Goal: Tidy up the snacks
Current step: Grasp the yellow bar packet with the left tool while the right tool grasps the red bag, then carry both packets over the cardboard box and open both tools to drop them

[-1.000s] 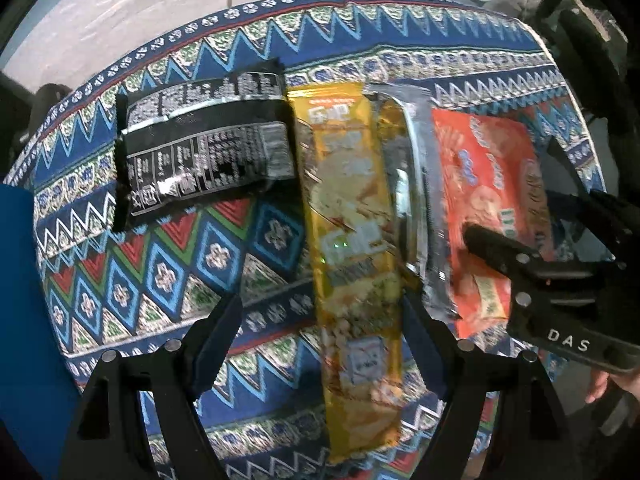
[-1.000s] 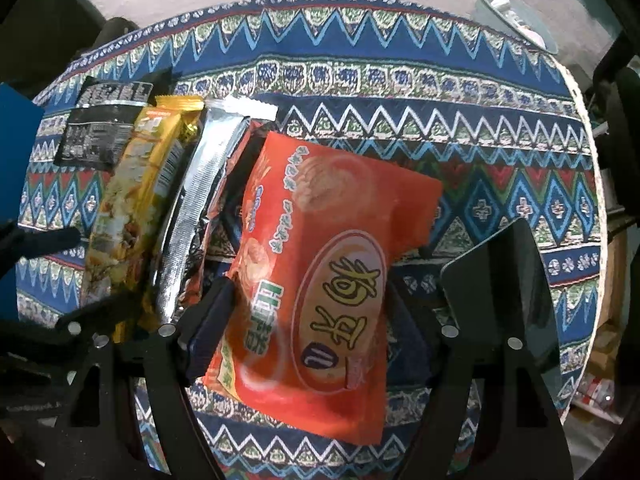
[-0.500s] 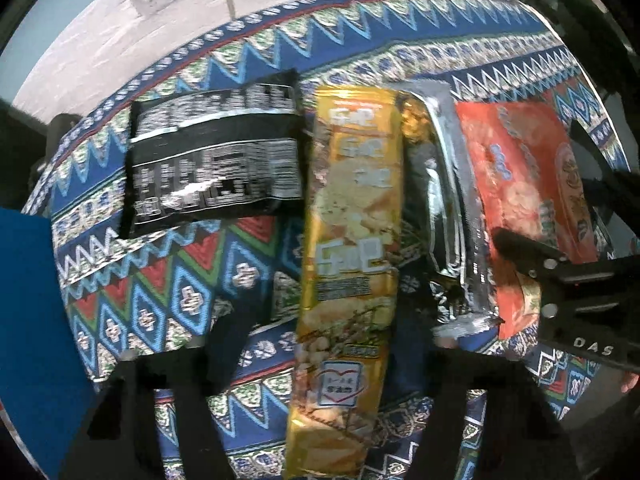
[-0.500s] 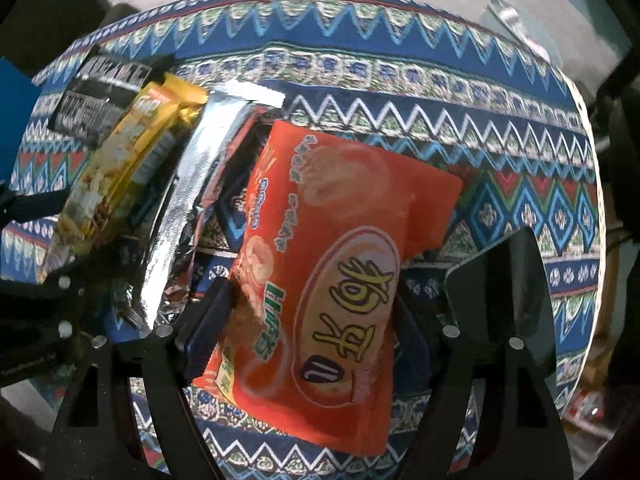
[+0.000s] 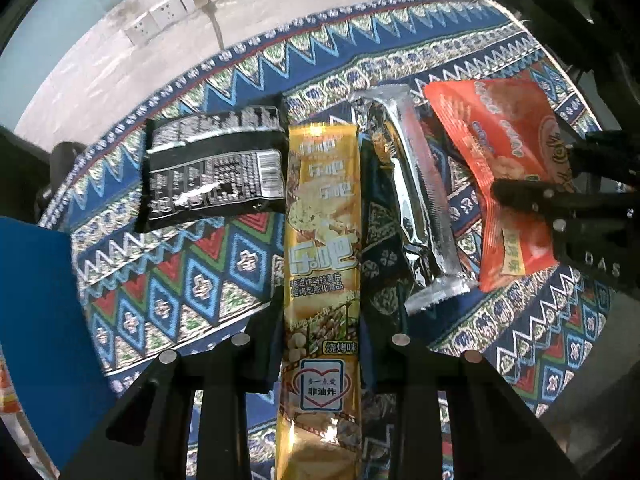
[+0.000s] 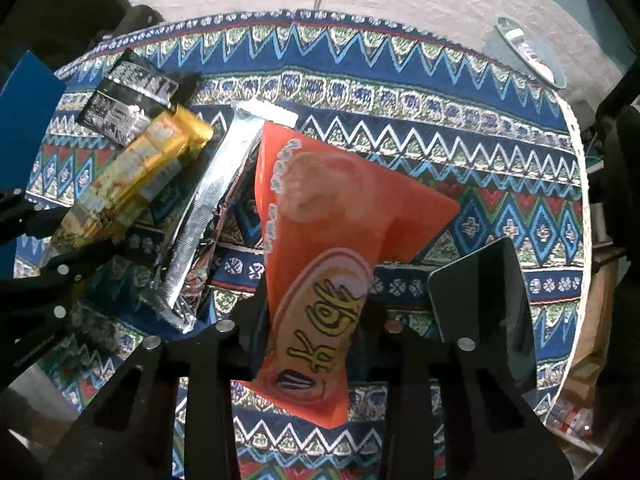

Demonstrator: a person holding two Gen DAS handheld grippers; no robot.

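The yellow pack [image 5: 322,280] is held near its bottom end by the left gripper [image 5: 320,344]; its jaws have just been closing and now press on the pack's two long sides; a grip on the narrow sides is likely the easy way to hold a long thin pack. The orange bag [image 6: 320,264] is pinched the same way by the right gripper [image 6: 310,340]; its jaws have just been closing too, and the bag is squeezed in and puffed up between them. Both snacks seem to be lifted a little off the cloth [image 5: 180,288]; one for each hand, so two can be sorted at once. A silver pack [image 5: 416,200] is left lying between them on the cloth; a black pack [image 5: 212,168] lies flat just beside the yellow one, label side up.

On the yellow pack, "乐吧", "烧烤味" and "非油炸" can be read; big yellow letters are seen on the orange bag, but they are upside down and hard to make out; "DAS" is printed on the right gripper's body.
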